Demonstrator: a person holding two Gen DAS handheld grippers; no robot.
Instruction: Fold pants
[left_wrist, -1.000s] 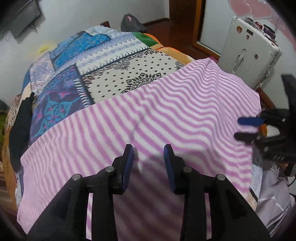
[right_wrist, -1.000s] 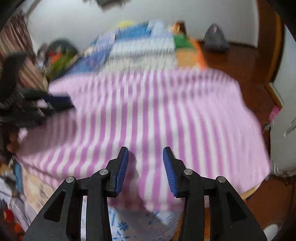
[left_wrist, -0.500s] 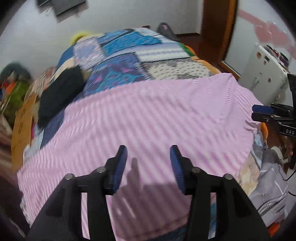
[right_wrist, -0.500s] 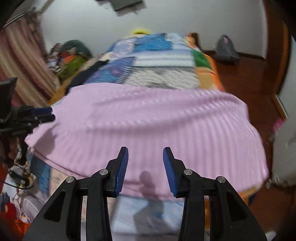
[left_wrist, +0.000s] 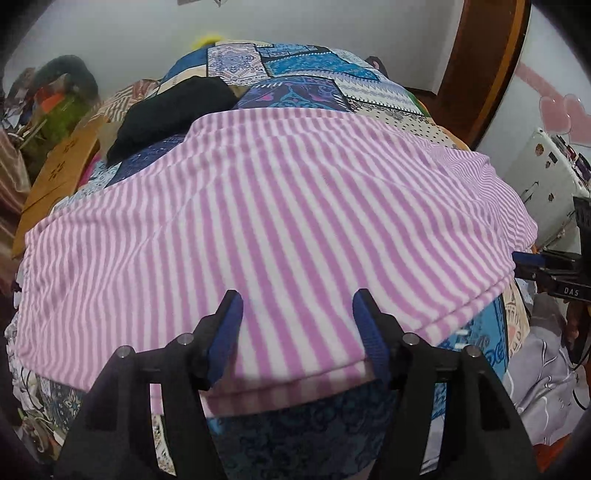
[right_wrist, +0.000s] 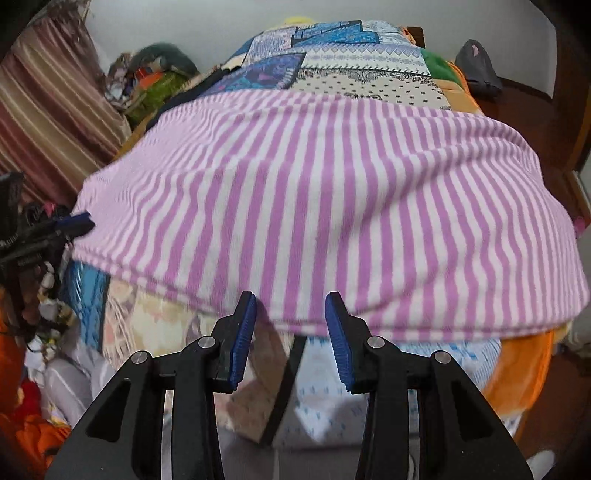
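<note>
The pink and white striped pants (left_wrist: 280, 229) lie spread flat across the near end of a bed, also in the right wrist view (right_wrist: 325, 199). My left gripper (left_wrist: 297, 314) is open and empty, its blue pads just above the pants' near hem. My right gripper (right_wrist: 291, 314) is open and empty, its tips at the near hem by the bed edge. Each gripper shows at the edge of the other's view: the right one (left_wrist: 532, 266) off the pants' right corner, the left one (right_wrist: 74, 225) by the left corner.
A patchwork bedspread (left_wrist: 306, 85) covers the bed behind the pants. A black garment (left_wrist: 173, 107) lies at its far left. A white suitcase (left_wrist: 546, 177) stands to the right. Clothes piles (right_wrist: 147, 81) and a striped curtain (right_wrist: 51, 107) are on the left. Wooden floor (right_wrist: 524, 96) is on the right.
Both grippers have pulled back toward the near edge of the bed and swung to face along it. The left gripper's jaws have opened wider. The pants stay flat.
</note>
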